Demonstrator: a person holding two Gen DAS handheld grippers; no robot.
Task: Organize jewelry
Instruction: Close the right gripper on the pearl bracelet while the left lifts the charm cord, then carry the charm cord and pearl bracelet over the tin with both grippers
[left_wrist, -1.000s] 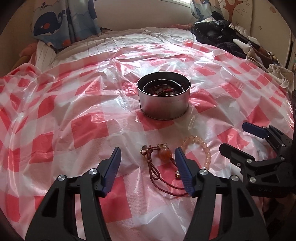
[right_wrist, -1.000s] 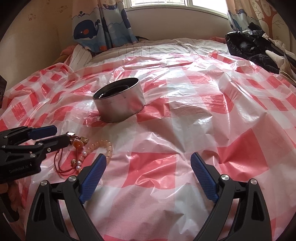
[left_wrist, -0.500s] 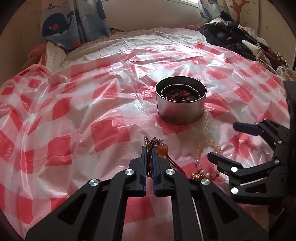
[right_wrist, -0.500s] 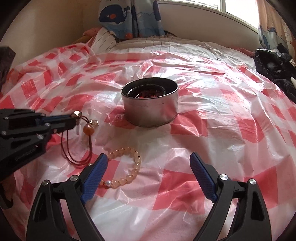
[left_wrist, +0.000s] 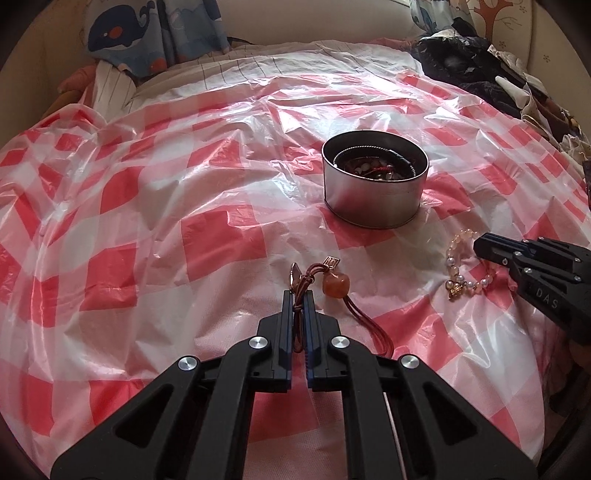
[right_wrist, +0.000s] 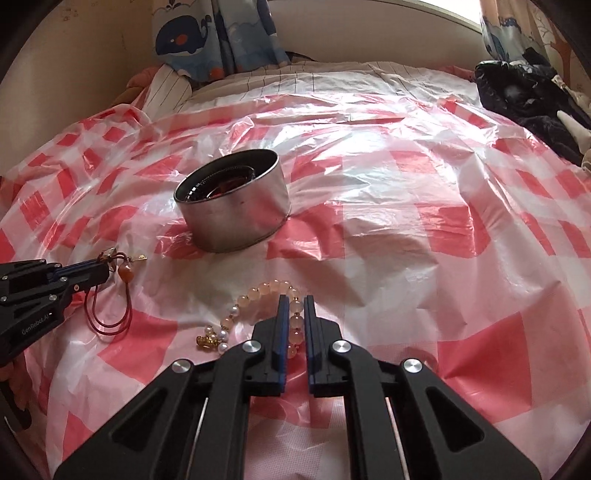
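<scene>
Jewelry lies in two pieces at the near side of the bed (left_wrist: 258, 40), on a red-and-white checked plastic sheet (left_wrist: 221, 236) spread over it. The red cord bracelet (left_wrist: 334, 284), carrying an orange bead and small metal charms, is nearest in the left wrist view; the left hand-held gripper (left_wrist: 298, 295) is clamped on its cord, blue pads together, with the cord's loop trailing back over the sheet. To the right of it, the pale peach bead bracelet (right_wrist: 273, 288) with small pearls and a gold charm rests on the sheet. The right hand-held gripper (right_wrist: 295, 299) has just been closing, and its pads now press either side of the bracelet's beaded strand. The two grippers sit side by side, near but apart. Farther in, toward the middle of the bed, stands a round metal tin (left_wrist: 375, 199), open-topped, already holding dark and red beaded pieces. At the far right edge lies a heap of dark clothing (left_wrist: 480, 70). At the far left edge hangs a whale-print curtain (left_wrist: 155, 33).
</scene>
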